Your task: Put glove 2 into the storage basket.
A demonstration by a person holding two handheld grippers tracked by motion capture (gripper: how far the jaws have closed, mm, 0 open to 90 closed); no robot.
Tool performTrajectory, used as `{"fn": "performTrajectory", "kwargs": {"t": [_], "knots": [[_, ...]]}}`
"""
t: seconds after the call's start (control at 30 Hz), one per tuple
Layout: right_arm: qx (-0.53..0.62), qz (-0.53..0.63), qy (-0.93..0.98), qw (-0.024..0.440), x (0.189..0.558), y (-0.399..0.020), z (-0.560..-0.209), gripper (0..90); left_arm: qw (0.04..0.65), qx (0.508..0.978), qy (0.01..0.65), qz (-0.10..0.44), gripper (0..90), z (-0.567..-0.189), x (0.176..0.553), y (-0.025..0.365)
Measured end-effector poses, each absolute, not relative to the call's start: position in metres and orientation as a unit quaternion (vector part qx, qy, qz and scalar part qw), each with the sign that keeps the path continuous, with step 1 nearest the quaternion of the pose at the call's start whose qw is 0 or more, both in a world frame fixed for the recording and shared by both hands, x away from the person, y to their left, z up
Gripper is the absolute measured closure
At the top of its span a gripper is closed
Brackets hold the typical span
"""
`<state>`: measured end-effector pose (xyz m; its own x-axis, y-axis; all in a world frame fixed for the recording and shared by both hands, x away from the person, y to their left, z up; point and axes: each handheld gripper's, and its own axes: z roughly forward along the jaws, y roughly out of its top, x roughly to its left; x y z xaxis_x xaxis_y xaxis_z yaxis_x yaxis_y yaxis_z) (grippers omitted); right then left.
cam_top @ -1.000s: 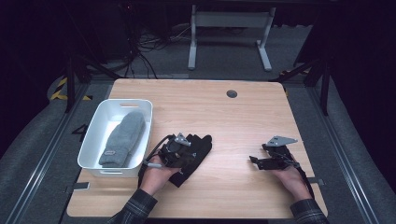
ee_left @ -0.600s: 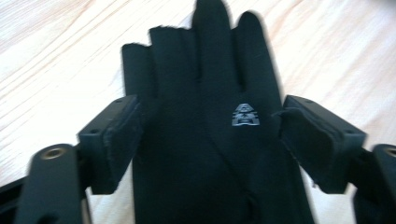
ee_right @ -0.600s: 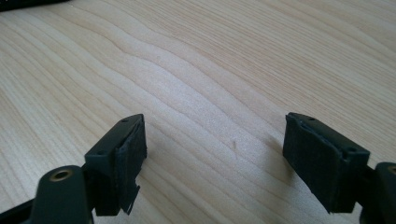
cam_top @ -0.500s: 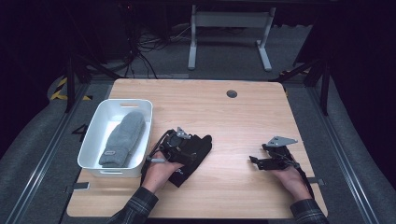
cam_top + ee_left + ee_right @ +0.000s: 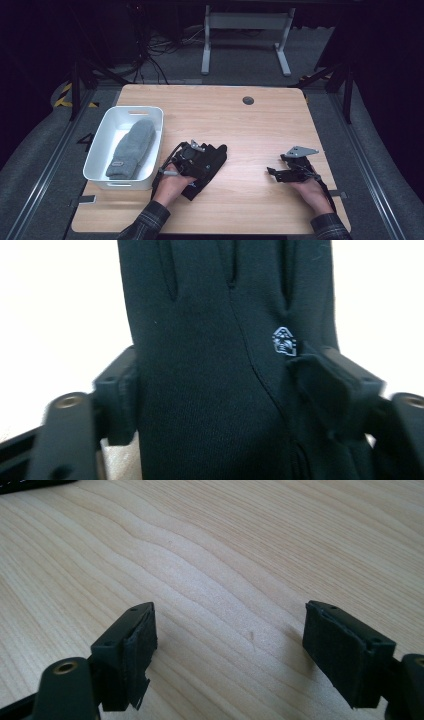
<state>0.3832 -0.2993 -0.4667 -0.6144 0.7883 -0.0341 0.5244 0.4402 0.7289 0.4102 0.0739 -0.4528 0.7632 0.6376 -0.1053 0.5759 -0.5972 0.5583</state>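
On the worktop point(image 5: 260, 125) beside the tub point(image 5: 100, 150), the black glove point(image 5: 212, 160) lies between the left gripper's point(image 5: 197, 162) jaws, which have just been closing; the right gripper point(image 5: 280, 172) rests apart, jaws wide.

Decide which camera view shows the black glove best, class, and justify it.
The left gripper view: the black glove shows seams and a small logo. The high view has it small under the left gripper. The right gripper view offers no identifiable glove.

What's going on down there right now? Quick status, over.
Left gripper over the black glove, jaws just closing, glove between them, grip unclear. Right gripper open, nothing in it, over bare table. Grey mitten in white bin. Nothing in the way.
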Motion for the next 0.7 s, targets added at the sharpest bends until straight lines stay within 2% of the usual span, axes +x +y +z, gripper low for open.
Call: {"fn": "performTrajectory", "kwargs": {"t": [0.07,0.13,0.33,0.7], "knots": [[0.397,0.35,0.827,0.188,0.383,-0.299,-0.467,22.4,0.292,0.894,0.337,0.039,42.0,-0.45,0.41,0.074],[0.397,0.35,0.827,0.188,0.383,-0.299,-0.467,22.4,0.293,0.894,0.337,0.026,63.0,-0.449,0.41,0.074],[0.394,0.355,0.826,0.191,0.383,-0.299,-0.468,22.3,0.296,0.893,0.34,0.008,69.3,-0.443,0.41,0.073],[0.392,0.359,0.825,0.192,0.383,-0.299,-0.469,21.8,0.324,0.882,0.342,0.0,70.2,-0.414,0.403,0.081]]}}
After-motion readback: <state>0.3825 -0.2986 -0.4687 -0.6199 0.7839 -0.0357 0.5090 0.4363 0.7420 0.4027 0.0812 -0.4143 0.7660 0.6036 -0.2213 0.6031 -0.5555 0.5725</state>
